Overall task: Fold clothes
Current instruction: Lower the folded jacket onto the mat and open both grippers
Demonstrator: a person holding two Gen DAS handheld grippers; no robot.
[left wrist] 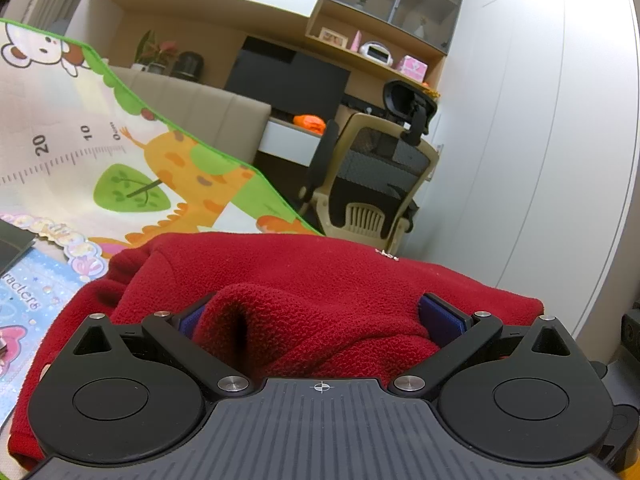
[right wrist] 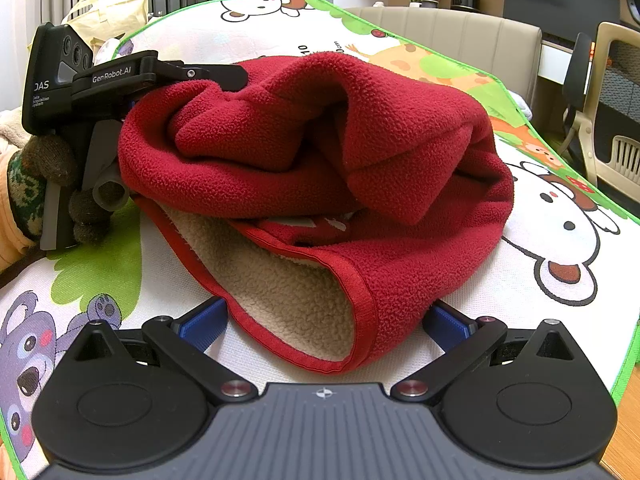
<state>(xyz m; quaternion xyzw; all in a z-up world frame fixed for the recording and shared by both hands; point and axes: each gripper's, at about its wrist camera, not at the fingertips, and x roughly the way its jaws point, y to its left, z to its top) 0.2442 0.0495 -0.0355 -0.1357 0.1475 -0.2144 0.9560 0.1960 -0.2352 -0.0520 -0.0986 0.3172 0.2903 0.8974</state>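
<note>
Left gripper [right wrist: 224,76]: matte black body, white "GenRobot.AI" lettering, "DAS" on rear block, grey handle, small silver screw. Right gripper [right wrist: 324,326]: black linkage arms, round black hubs, blue finger pads [right wrist: 202,326], ribbed grey deck with crosshair mark. Hand [right wrist: 76,184] wore brown knit glove; sleeve [right wrist: 16,200] was orange, green patterned cuff.

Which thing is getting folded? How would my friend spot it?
Look at the cartoon animal mat. On it, in the middle, sits a crumpled red fleece top. It is the only red thing there, fuzzy, with a tan lining showing at its hem.
</note>
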